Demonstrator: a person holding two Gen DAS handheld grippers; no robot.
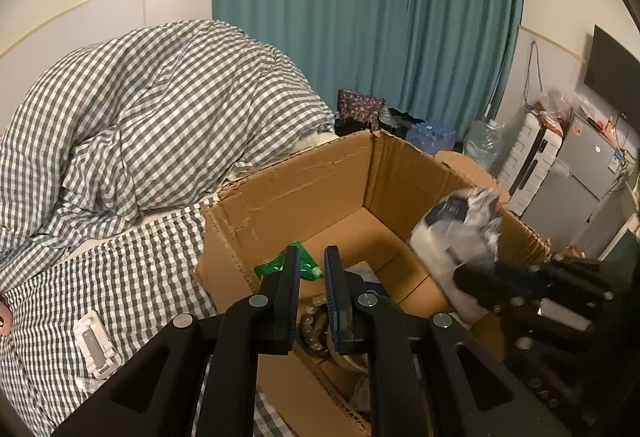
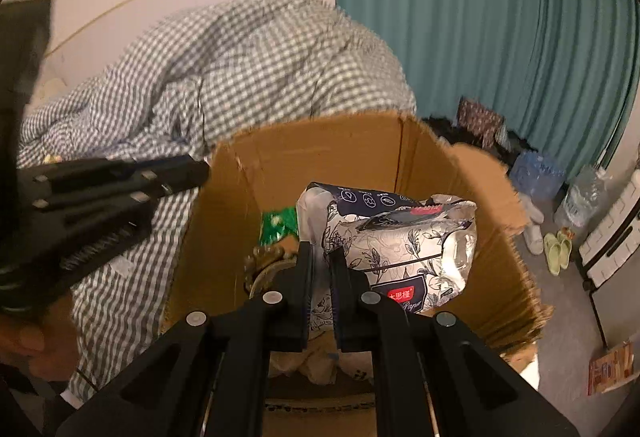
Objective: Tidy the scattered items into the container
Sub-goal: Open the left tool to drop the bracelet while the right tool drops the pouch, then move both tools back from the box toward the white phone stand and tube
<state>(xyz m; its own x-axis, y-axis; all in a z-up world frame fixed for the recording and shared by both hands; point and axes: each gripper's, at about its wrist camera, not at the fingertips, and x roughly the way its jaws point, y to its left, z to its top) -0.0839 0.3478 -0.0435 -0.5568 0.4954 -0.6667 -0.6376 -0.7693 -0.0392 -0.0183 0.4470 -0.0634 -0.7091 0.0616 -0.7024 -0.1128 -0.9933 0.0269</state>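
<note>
The right gripper (image 2: 320, 257) is pinched tight on a floral tissue pack (image 2: 404, 245), holding it over the open cardboard box (image 2: 328, 153) on the checked bed. At nine o'clock from it, the left gripper (image 1: 312, 257) hangs nearly closed and empty above a green packet (image 1: 276, 267) inside.

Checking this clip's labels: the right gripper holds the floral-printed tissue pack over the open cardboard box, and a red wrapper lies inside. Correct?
One error: the wrapper is green, per the right wrist view. The right gripper does hold the floral-printed tissue pack over the open cardboard box.
</note>
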